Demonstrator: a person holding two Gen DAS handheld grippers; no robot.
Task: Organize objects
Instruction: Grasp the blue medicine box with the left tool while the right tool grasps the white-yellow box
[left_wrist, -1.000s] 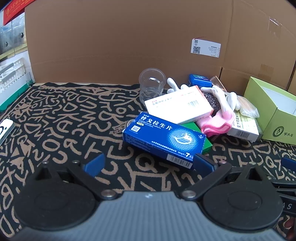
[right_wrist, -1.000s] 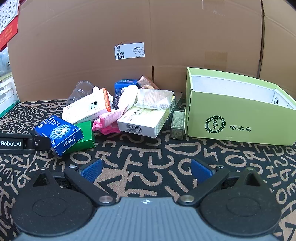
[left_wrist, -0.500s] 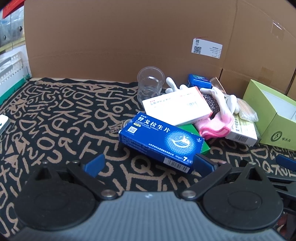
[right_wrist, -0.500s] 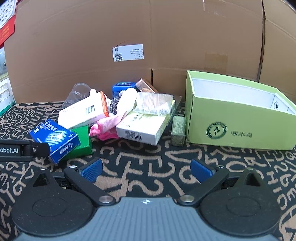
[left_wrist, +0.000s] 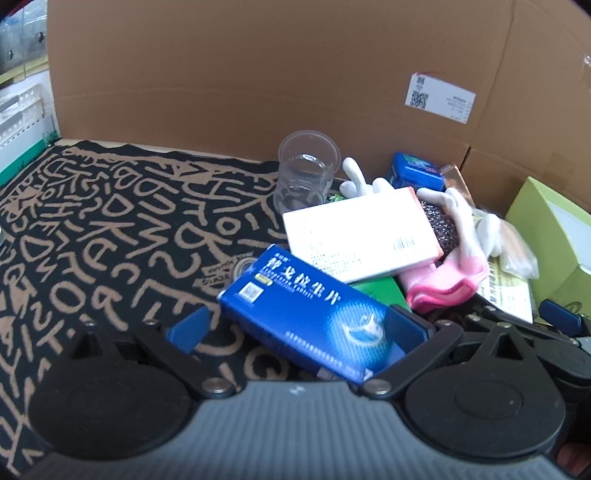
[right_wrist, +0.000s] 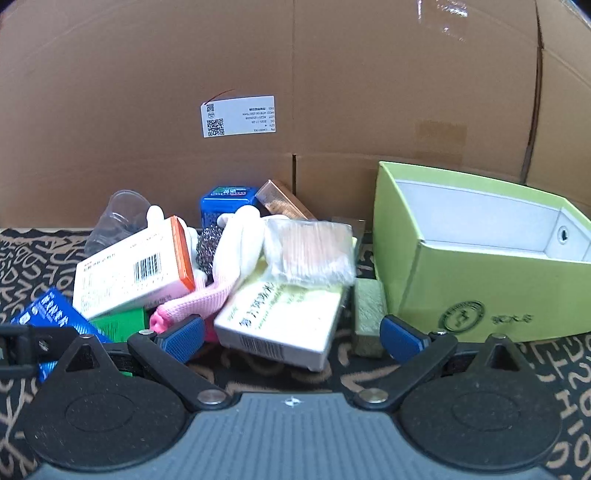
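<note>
Blue medicine box (left_wrist: 314, 314) lies between the spread left gripper (left_wrist: 295, 328) fingers, ungrasped.

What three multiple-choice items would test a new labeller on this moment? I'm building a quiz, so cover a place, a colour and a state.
1. Where does the blue medicine box lie?
A. Between the left gripper's fingers
B. Inside the green box
C. Under the clear cup

2. What colour is the glove's cuff?
A. Yellow
B. Pink
C. Black

3. How is the green box?
A. Taped shut
B. Crushed flat
C. Open on top, nothing visible inside

Answers: 1 A, the left wrist view shows the box between the spread blue pads. 2 B, the knit cuff is pink below white fingers. 3 C, its pale inner walls show and no contents are seen.
</note>
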